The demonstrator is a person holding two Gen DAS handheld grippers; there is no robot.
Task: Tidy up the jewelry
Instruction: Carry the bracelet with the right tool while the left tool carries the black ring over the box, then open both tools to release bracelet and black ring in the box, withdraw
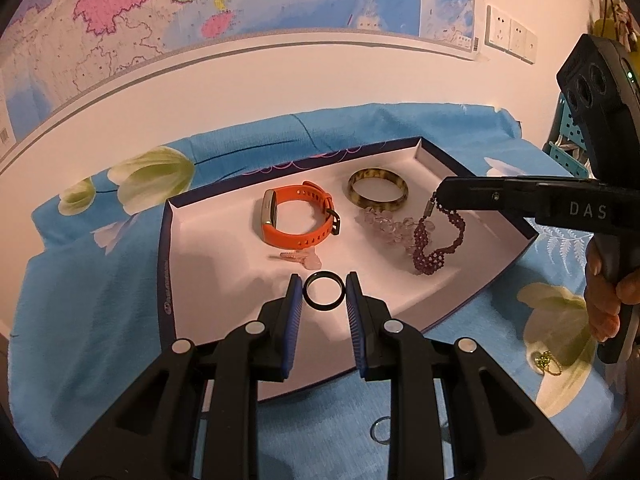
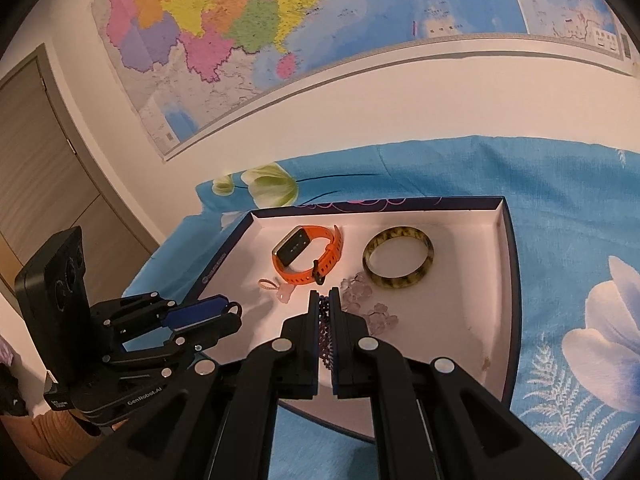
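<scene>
A shallow white box with a dark blue rim (image 1: pixel 168 264) (image 2: pixel 505 240) lies on the blue floral cloth. In it lie an orange watch (image 1: pixel 298 218) (image 2: pixel 308 256), a mottled bangle (image 1: pixel 378 191) (image 2: pixel 398 258), a clear crystal bracelet (image 1: pixel 386 224) (image 2: pixel 360 296) and a pink charm (image 1: pixel 298 258) (image 2: pixel 280 290). My left gripper (image 1: pixel 323 288) (image 2: pixel 224 306) holds a black ring (image 1: pixel 323 289) between its blue pads, low over the box. My right gripper (image 2: pixel 325 296) (image 1: pixel 440 192) is shut on a purple beaded bracelet (image 1: pixel 436 246) (image 2: pixel 326 332), which hangs down to the box floor.
A green-stoned ring (image 1: pixel 546 362) and a thin clear ring (image 1: pixel 380 430) lie on the cloth in front of the box. A wall with a map (image 1: pixel 200 8) stands behind the table. A door (image 2: pixel 48 168) is at the left.
</scene>
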